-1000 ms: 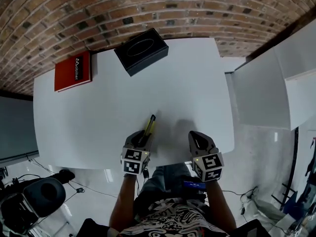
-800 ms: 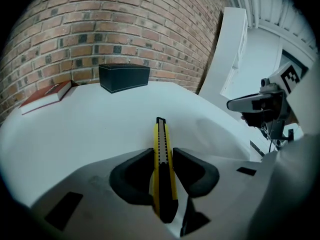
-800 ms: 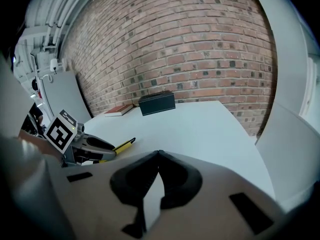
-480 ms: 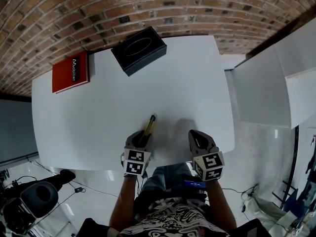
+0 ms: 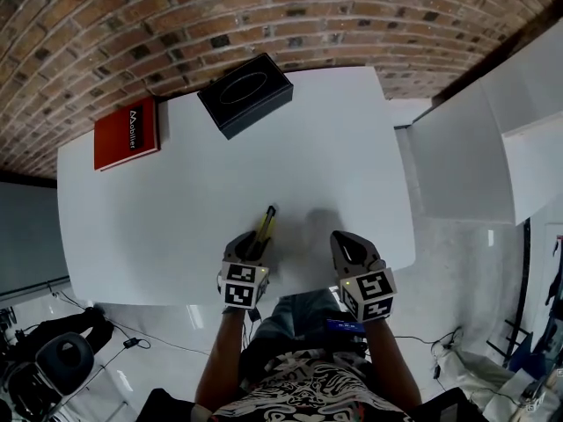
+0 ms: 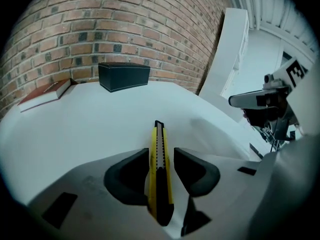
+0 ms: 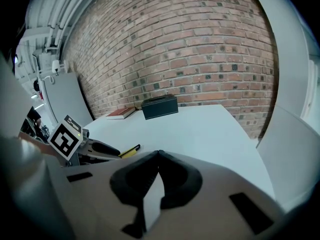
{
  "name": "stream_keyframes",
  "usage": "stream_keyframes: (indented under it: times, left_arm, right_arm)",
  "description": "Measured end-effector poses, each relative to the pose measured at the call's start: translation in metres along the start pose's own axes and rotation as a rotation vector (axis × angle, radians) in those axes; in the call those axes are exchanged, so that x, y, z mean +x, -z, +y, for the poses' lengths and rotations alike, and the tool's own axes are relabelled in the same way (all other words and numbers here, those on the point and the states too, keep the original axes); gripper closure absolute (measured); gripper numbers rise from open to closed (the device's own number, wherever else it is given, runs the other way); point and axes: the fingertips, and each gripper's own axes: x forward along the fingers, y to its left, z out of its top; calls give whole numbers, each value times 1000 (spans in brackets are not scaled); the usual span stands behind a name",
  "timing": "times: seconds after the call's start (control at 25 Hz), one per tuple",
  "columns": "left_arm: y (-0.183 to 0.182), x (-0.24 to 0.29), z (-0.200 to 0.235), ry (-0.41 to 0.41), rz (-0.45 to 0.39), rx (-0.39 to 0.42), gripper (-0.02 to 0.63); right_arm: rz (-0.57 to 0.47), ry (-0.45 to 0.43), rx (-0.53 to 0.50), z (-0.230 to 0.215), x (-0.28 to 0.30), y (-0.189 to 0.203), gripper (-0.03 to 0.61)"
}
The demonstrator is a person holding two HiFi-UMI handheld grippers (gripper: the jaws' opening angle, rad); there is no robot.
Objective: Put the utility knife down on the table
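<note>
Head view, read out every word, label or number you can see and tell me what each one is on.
"Mobilier", small white print, reading uncertain: cover of the red book.
No text, only an oval outline: top of the black box.
No print readable: utility knife.
Square patterns only, no words: marker cubes.

Smooth, matt white tabletop (image 5: 158,209). The knife (image 6: 160,169) is glossy yellow and black plastic. The wall (image 5: 264,7) is rough red brick. The box (image 5: 245,93) looks matt black.
</note>
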Motion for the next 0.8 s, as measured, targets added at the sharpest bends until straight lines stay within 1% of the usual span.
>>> stream_keyframes:
  times: [0.16,0.36,0.6,0.72,0.8]
  left_arm:
    - [-13,-2,0,19,-29,7,476]
    - [-34,-14,-4,30,-105,7,468]
    - [-62,-32,-15,67,-168,9,468]
    - [-73,-43,-17,70,-193,14,469]
    - [-79,-52,-17,64,-217,10,486]
  right_arm:
    - [-8,11,7,0,-6,-2,578]
    - [-37,15,-8,5,-13,-15,578]
    - [-85,32,-41,9,-26,-36,578]
    - [-96,41,-65,15,-33,-45,578]
    - [-110,49,-82,18,-36,-50,578]
